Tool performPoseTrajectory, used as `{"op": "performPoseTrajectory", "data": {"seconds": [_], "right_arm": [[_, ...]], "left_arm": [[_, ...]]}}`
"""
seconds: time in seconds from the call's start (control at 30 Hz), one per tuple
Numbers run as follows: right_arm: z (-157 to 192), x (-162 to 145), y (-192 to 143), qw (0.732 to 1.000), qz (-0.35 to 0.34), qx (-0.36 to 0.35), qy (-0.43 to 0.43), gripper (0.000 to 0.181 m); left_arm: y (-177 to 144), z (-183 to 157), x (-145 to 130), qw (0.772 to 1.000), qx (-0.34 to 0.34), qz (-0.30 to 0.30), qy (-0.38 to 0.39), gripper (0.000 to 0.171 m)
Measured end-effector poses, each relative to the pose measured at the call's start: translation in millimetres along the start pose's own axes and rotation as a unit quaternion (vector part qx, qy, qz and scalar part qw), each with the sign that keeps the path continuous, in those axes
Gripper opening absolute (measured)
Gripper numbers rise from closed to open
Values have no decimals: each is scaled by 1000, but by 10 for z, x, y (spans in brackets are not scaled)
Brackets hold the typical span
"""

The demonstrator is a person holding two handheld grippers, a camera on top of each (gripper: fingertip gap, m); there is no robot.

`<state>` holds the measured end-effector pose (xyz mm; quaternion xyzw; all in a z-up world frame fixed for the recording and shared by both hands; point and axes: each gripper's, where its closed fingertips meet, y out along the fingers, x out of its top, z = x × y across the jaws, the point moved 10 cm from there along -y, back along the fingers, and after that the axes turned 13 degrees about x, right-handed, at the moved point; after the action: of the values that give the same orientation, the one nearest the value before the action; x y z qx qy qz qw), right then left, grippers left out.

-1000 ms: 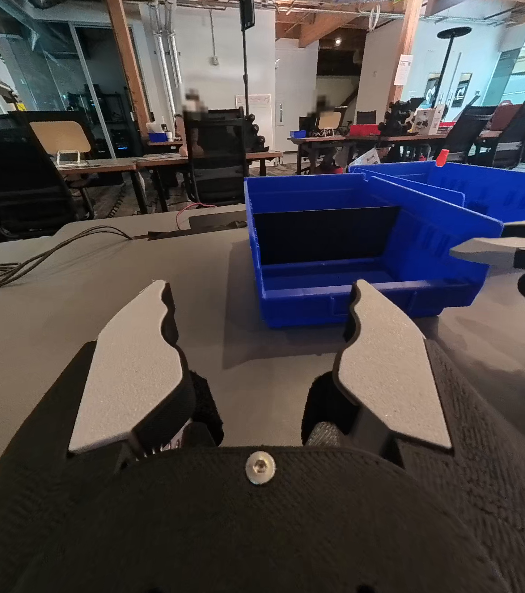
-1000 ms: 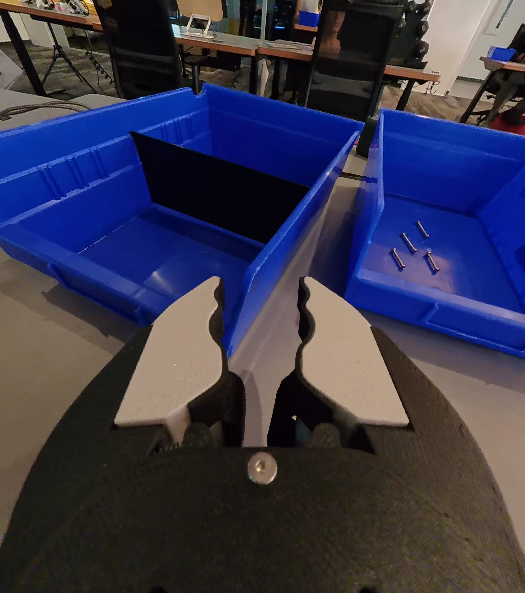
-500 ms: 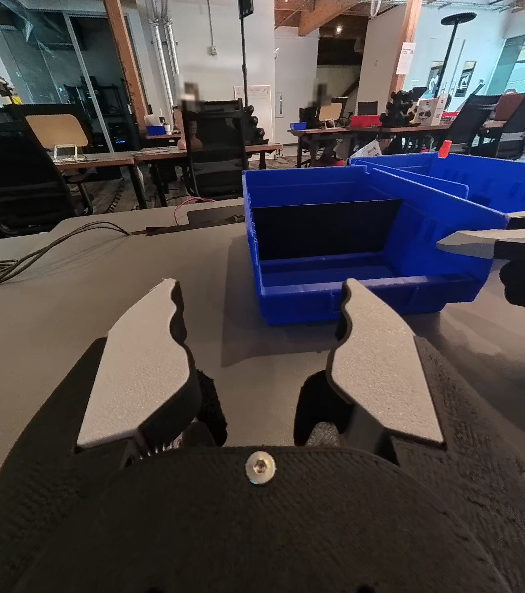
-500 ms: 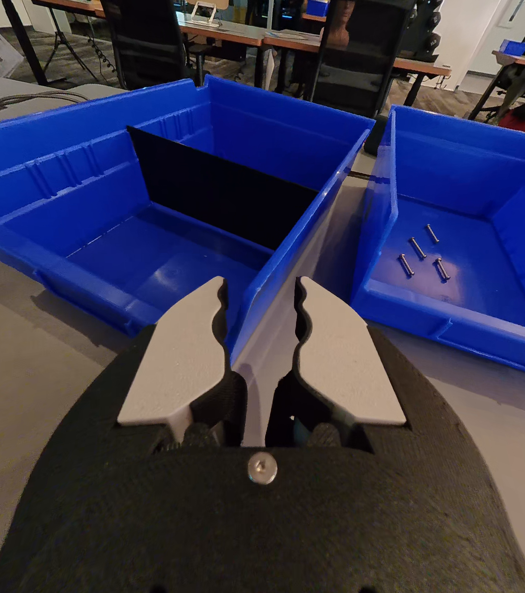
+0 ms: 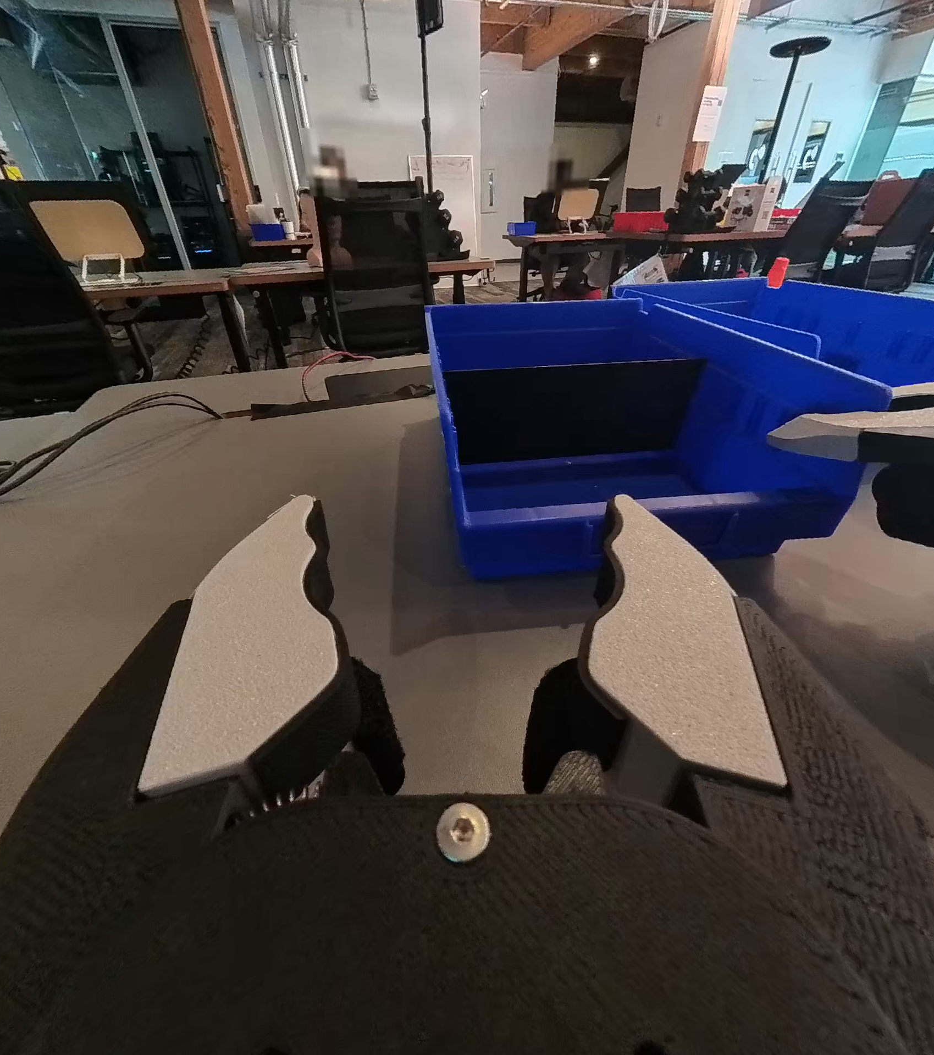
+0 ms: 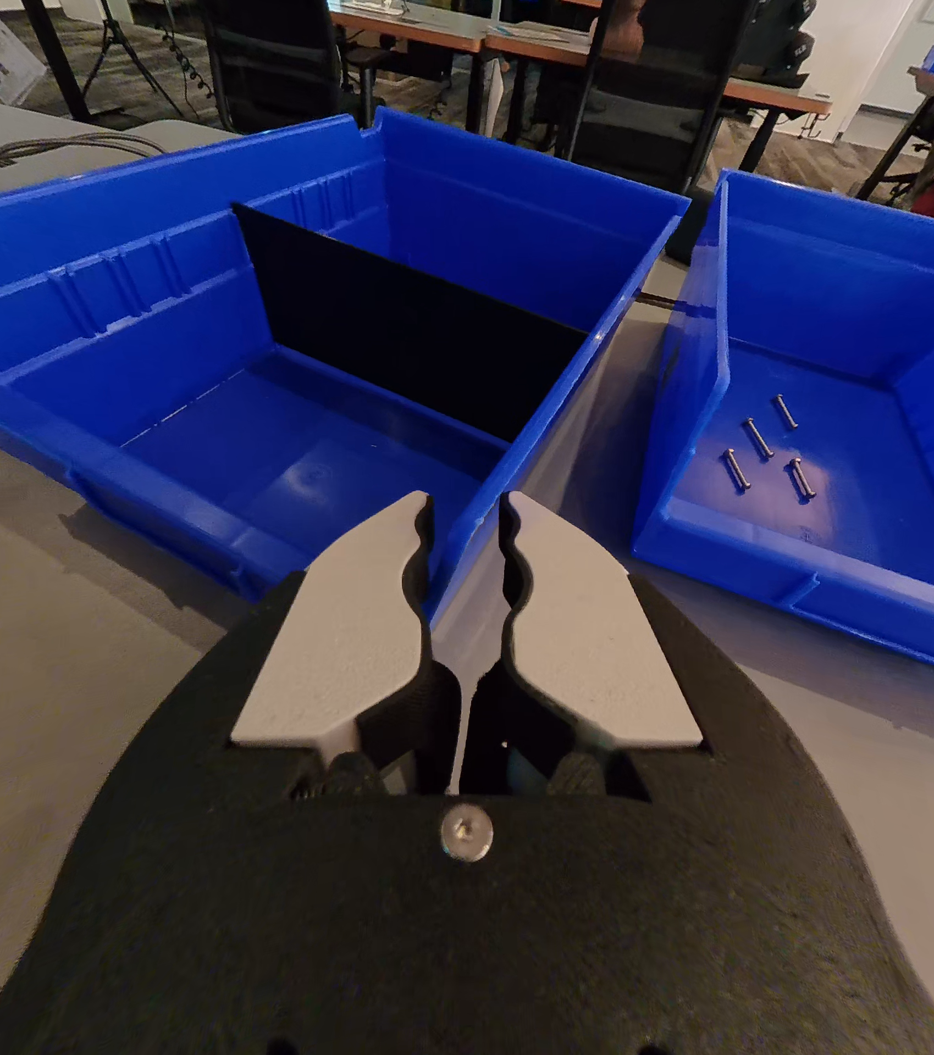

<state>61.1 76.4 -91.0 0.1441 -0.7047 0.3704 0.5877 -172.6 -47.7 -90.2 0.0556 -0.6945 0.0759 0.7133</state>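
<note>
Presently the left bin [image 6: 213,411], split by a black divider [image 6: 413,337], sits on the grey table [image 5: 167,542] beside a second bin [image 6: 830,434] holding four screws [image 6: 761,451]. The right gripper [image 6: 464,508] is clamped on its right wall, near the front corner. The left gripper [image 5: 461,508] hangs spread and empty before the bin front, touching nothing. The near compartment shows no contents.

— What sort of room lies behind the grey table [image 5: 110,542]?

— An open office: wooden desks [image 5: 259,277] with black mesh chairs [image 5: 373,274], a wooden post [image 5: 213,108] far left beside glass partitions [image 5: 127,143]

— And the light?

— Daylight through windows [image 5: 933,137] far right; white walls [image 5: 390,85], exposed timber beams [image 5: 544,28] overhead, a tall black floor lamp [image 5: 790,85], patterned carpet [image 6: 127,85] below
</note>
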Motion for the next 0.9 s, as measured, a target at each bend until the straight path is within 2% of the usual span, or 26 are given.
{"op": "performPoseTrajectory", "data": {"seconds": [0.43, 0.9], "right_arm": [[-150, 9, -32, 999, 26, -19, -1, 13], [-199, -23, -109, 999, 11, -29, 16, 6]], "left_arm": [[-2, 2, -4, 1000, -7, 0, -2, 91], [-19, 10, 5, 1000, -1, -6, -2, 91]]}}
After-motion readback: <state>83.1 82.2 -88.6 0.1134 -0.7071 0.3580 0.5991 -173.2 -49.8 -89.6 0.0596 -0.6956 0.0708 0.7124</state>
